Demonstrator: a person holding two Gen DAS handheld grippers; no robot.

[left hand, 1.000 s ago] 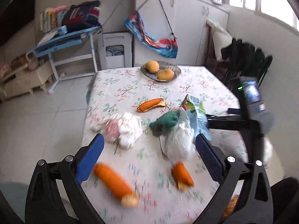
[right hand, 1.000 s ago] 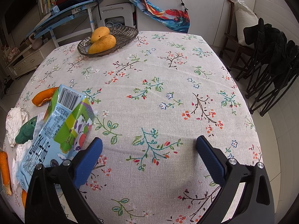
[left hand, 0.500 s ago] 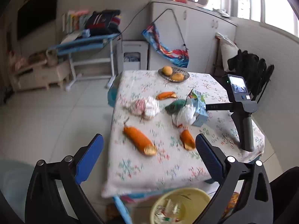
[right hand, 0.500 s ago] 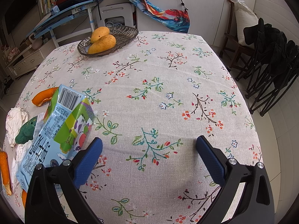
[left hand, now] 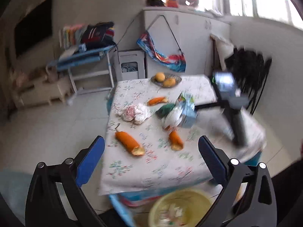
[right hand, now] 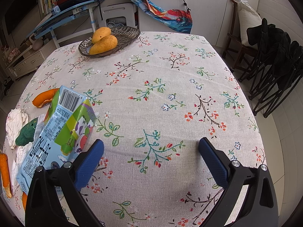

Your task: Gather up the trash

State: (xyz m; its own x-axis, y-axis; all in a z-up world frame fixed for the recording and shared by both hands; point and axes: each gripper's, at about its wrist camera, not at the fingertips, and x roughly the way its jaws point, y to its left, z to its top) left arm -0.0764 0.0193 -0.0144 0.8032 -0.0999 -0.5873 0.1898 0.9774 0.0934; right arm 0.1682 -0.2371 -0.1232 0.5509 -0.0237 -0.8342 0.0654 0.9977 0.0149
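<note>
Trash lies on the floral table (left hand: 151,162): two orange peel pieces (left hand: 129,145) (left hand: 176,140), a third peel (left hand: 157,100), crumpled white tissue (left hand: 135,111), a green wad (left hand: 164,108) and a blue-green milk carton (left hand: 186,111). My left gripper (left hand: 151,162) is open and empty, held back from the table's near edge, above a yellow bin (left hand: 181,207). My right gripper (right hand: 151,160) is open and empty, low over the tablecloth, with the carton (right hand: 56,132) just left of its left finger. The right gripper's body shows in the left wrist view (left hand: 233,106).
A dish with two mangoes (right hand: 106,41) stands at the table's far side. Black folding chairs (right hand: 274,66) stand to the right. A blue desk (left hand: 85,60) and white cabinet (left hand: 128,66) are behind the table.
My left gripper has pulled back and up from the table, then come slightly closer again; the yellow bin has come into view below it. The right gripper has not moved.
</note>
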